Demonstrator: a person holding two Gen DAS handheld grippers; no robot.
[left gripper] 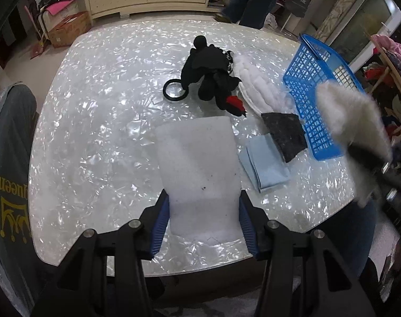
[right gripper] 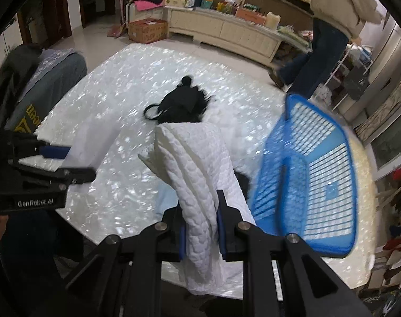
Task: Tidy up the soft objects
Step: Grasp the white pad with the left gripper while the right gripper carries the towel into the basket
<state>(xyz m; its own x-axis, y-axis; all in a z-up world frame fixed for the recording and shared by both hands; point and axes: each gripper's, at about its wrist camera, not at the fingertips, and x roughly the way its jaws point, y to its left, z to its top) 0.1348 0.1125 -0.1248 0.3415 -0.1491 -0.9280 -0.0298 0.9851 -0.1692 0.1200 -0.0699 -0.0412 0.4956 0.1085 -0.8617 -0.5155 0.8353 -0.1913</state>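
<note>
My left gripper (left gripper: 203, 206) is shut on a white foam sheet (left gripper: 197, 163) and holds it over the shiny white table (left gripper: 94, 121). My right gripper (right gripper: 200, 211) is shut on a white quilted cloth (right gripper: 197, 174), lifted beside the blue basket (right gripper: 319, 185); that cloth also shows blurred at the right in the left wrist view (left gripper: 350, 116). On the table lie a black plush toy (left gripper: 211, 71) with a red patch, a black ring (left gripper: 175, 89), a white fluffy cloth (left gripper: 258, 84), a dark grey cloth (left gripper: 284, 134) and a light blue cloth (left gripper: 266, 163).
The blue basket (left gripper: 316, 92) stands at the table's right edge. A chair with a grey garment (left gripper: 7, 158) is at the left. A person (right gripper: 329, 26) walks behind the table, near a cream cabinet (right gripper: 226, 31). The left gripper shows in the right wrist view (right gripper: 55, 163).
</note>
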